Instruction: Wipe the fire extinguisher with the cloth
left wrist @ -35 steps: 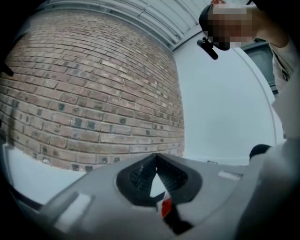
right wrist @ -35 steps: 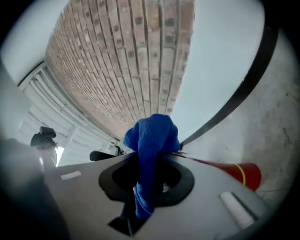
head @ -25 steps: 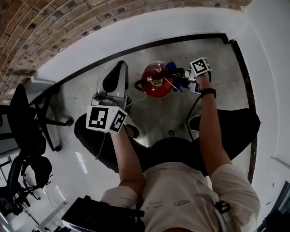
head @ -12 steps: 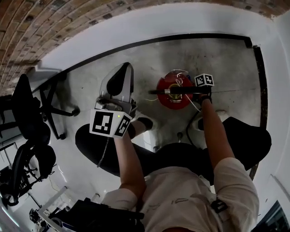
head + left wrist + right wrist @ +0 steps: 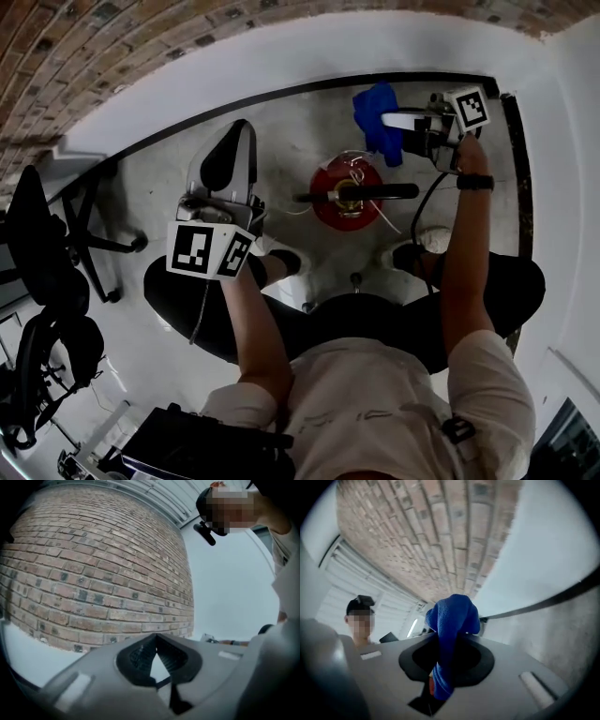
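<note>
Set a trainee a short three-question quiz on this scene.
1. True or false: the right hand-held gripper is shut on the blue cloth.
2. The cloth is: A) pressed on the fire extinguisher; B) held apart from it; C) lying on the floor.
3. Fill in: the left hand-held gripper is ____ and holds nothing.
Key: 1 true; 2 B; 3 shut.

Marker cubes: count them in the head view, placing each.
2. One marker cube tops the left gripper, left of the fire extinguisher; the other tops the right gripper, near the wall. None seems hidden.
</note>
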Tool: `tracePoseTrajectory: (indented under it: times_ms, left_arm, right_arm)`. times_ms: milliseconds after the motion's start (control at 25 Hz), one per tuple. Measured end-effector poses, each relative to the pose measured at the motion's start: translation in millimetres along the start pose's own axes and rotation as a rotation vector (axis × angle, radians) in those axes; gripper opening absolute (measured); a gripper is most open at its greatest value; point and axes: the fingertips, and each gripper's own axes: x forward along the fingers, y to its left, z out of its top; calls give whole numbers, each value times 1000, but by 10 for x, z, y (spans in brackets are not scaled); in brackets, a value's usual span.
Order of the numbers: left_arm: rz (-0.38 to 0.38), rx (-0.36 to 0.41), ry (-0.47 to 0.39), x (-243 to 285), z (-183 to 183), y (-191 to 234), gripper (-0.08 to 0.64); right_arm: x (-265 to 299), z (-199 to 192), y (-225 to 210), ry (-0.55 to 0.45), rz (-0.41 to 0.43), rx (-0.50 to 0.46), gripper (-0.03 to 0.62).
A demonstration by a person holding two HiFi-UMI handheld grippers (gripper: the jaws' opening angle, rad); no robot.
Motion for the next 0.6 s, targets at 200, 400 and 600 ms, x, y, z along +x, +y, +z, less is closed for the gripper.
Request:
tracePoseTrajectory:
  times_ms: [200,400,600]
  left_arm:
    - [-22,-9,-15,45,64,-23,3]
    - [-21,-14,19,57,-111,-17,3]
    - [-7,-21,33,56,-173,55,3]
  right_arm:
    - [433,-189,734,243,125,-169,71]
    - [481,-447,254,247,123,-40,71]
    - [199,-1147,-1209,421,-228,123,69]
